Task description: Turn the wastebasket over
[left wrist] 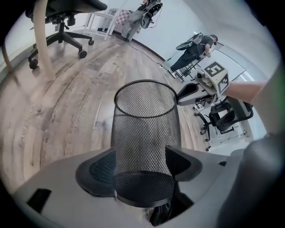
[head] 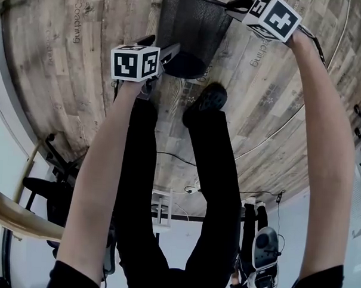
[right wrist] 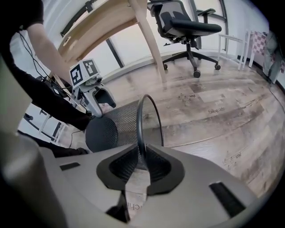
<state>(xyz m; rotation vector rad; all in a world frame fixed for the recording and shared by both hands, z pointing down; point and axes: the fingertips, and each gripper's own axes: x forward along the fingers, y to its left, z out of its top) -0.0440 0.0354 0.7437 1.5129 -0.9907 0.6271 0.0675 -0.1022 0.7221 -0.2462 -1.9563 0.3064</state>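
ok so the black mesh wastebasket [head: 191,24] is tipped on its side over the wood-plank floor [head: 64,75], solid base twd the person, open mouth pointing away; can't tell if it's actually touching the floor or just off it.

Left gripper [left wrist: 143,162] is at the base end; its fingers are spread wide w/ one on each side of the mesh wall just above the base, both pressed against it, so it's got hold of the basket there.

Right gripper [right wrist: 141,161] is on the far end; fingers nearly together and pinched on the thin rim wire, which runs straight up from between them.

In the head view both arms reach fwd; the left stops short at the base, the right stretches further out to the rim. Person's black shoe [head: 207,101] is on the floor near the base.

Bg stuff: an office chair [right wrist: 187,24] and a light wooden table leg [right wrist: 146,40], both well apart from the basket.
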